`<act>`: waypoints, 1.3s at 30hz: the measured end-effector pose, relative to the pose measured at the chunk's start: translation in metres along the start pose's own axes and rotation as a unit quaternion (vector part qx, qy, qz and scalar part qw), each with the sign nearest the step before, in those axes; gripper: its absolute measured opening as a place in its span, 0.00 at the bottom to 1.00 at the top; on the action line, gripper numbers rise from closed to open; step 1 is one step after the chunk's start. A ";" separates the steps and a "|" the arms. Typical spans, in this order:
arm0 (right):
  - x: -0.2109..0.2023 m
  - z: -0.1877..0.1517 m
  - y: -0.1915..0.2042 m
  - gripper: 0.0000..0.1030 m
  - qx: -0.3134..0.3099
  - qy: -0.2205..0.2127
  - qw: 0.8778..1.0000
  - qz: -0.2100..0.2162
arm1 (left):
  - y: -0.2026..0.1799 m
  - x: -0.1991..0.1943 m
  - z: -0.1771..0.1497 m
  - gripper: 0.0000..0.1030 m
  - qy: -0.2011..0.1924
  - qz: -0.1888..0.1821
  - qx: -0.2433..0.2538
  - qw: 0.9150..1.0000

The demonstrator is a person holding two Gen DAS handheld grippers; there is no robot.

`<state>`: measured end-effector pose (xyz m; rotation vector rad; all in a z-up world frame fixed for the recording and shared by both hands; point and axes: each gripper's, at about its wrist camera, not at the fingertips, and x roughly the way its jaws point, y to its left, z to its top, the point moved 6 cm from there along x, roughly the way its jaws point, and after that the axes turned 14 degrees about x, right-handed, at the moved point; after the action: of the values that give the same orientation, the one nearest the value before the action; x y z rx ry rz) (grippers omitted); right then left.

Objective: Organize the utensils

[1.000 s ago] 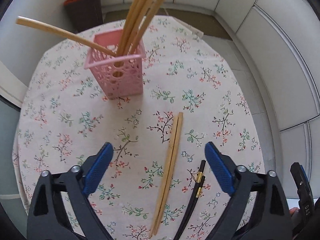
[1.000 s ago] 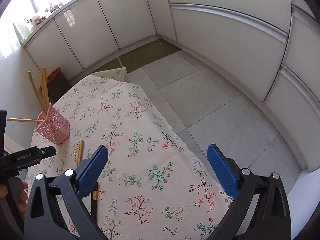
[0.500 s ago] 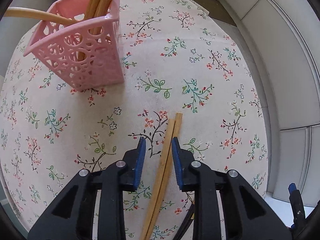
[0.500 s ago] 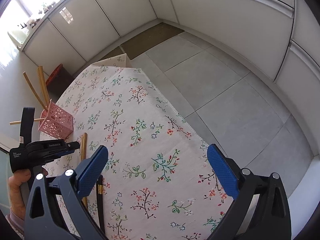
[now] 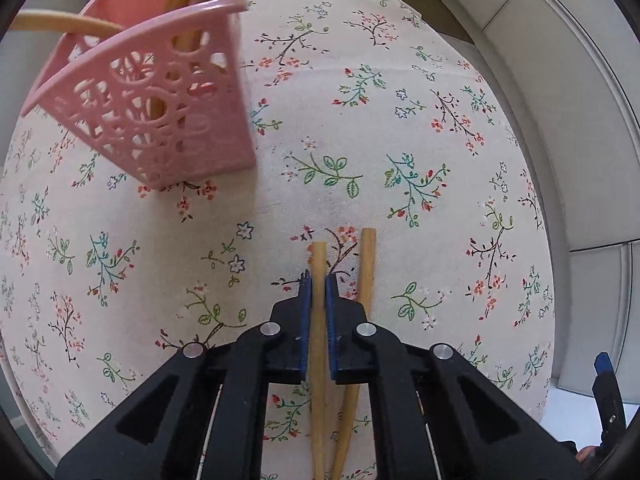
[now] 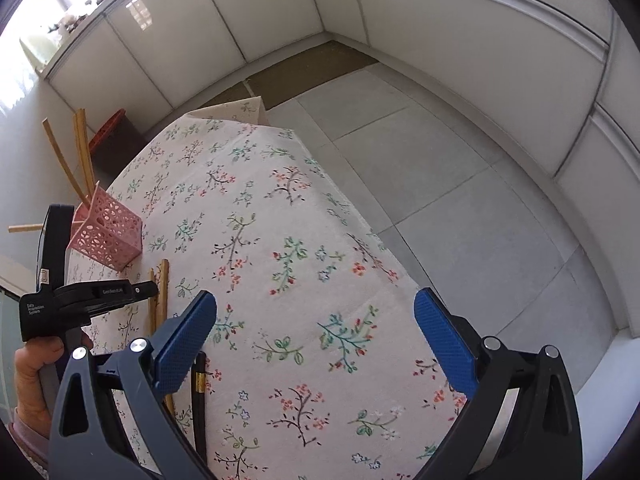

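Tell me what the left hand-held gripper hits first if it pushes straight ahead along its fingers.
Probably only the floral tablecloth. The left hand-held gripper, shut on one wooden chopstick, points past the pink basket, which sits off to the left; depth is unclear.

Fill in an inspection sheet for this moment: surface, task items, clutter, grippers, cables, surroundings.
Surface: floral tablecloth covering the table.
Task items: pink holder with several wooden chopsticks standing in it; two loose wooden chopsticks, the clamped chopstick and the free chopstick beside it; black chopsticks lying nearer the table edge.
Clutter: nothing seen.
Grippers: left gripper shut on the clamped chopstick, low at the cloth; right gripper open, holding nothing.
Cables: nothing seen.
Surroundings: tiled floor, white wall panels, dark bin behind the table.
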<state>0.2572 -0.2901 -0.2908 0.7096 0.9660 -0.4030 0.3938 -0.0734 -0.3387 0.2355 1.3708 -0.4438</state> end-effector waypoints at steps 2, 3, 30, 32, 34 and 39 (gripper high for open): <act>0.007 0.001 0.026 0.93 -0.031 0.002 1.000 -0.001 | 0.010 -0.011 -0.006 0.06 -0.012 -0.005 -0.008 1.000; 0.013 0.000 0.044 0.93 -0.045 0.012 0.999 0.001 | 0.015 -0.020 -0.009 0.06 -0.020 -0.013 -0.012 1.000; 0.081 -0.049 0.183 0.07 -0.100 0.138 0.985 0.025 | 0.068 -0.202 -0.071 0.06 -0.213 -0.015 -0.001 0.977; 0.044 -0.046 0.181 0.07 -0.121 0.109 0.985 0.057 | 0.063 -0.210 -0.072 0.06 -0.222 -0.013 0.005 0.975; 0.008 -0.042 0.179 0.07 -0.140 0.079 0.983 0.088 | 0.058 -0.217 -0.073 0.06 -0.229 -0.011 0.011 0.973; -0.068 -0.035 0.173 0.07 -0.173 0.024 0.974 0.146 | 0.044 -0.236 -0.079 0.06 -0.248 -0.002 0.025 0.969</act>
<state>0.3047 -0.1430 -0.1823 0.5319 0.9303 0.0421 0.3108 0.0381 -0.1279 0.1484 0.8713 -0.5014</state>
